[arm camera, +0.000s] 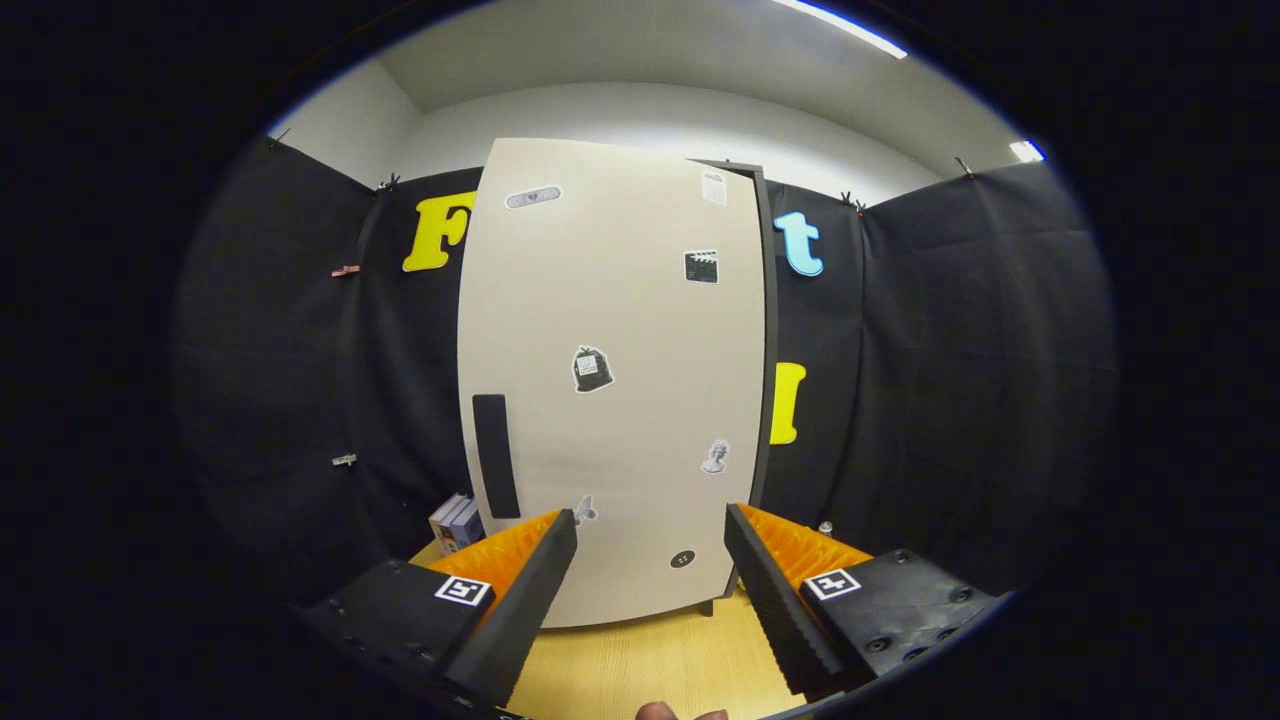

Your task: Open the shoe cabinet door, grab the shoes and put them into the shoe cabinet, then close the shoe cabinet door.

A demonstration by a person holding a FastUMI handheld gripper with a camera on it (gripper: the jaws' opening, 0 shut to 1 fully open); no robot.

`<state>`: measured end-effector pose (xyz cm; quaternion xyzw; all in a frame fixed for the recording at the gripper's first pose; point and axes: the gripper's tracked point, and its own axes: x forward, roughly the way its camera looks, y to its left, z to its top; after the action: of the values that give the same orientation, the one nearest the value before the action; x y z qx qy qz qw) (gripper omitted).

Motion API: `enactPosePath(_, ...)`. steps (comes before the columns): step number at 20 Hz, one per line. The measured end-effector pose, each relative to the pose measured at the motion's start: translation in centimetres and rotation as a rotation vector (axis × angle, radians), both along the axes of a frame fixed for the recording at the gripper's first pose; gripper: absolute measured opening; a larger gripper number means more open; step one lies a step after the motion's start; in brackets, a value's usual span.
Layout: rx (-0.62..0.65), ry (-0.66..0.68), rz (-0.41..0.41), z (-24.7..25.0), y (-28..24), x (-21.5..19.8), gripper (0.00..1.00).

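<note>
The shoe cabinet (615,380) stands upright straight ahead of me, its pale door covered with several small stickers. A dark vertical handle (495,455) sits low on the door's left side. The door looks nearly flush, with a dark frame edge (765,330) showing along its right side. My gripper (650,530) is open, its fingers wide apart and a short way in front of the door's lower part, with nothing between them. The handle lies just left of and beyond the left fingertip.
The cabinet rests on a light wooden surface (650,660). A small stack of boxes (455,522) sits at the cabinet's lower left, behind the left finger. Black cloth walls close in on both sides. A fingertip of a person (655,712) shows beneath the gripper.
</note>
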<state>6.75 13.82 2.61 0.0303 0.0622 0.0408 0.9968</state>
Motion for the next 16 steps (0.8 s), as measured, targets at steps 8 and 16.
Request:
enactPosePath(8,0.011,0.001,-0.032,0.0,-1.1,-0.3,0.98)
enactPosePath(16,0.007,0.000,-0.043,-0.2,-1.7,-0.8,0.98)
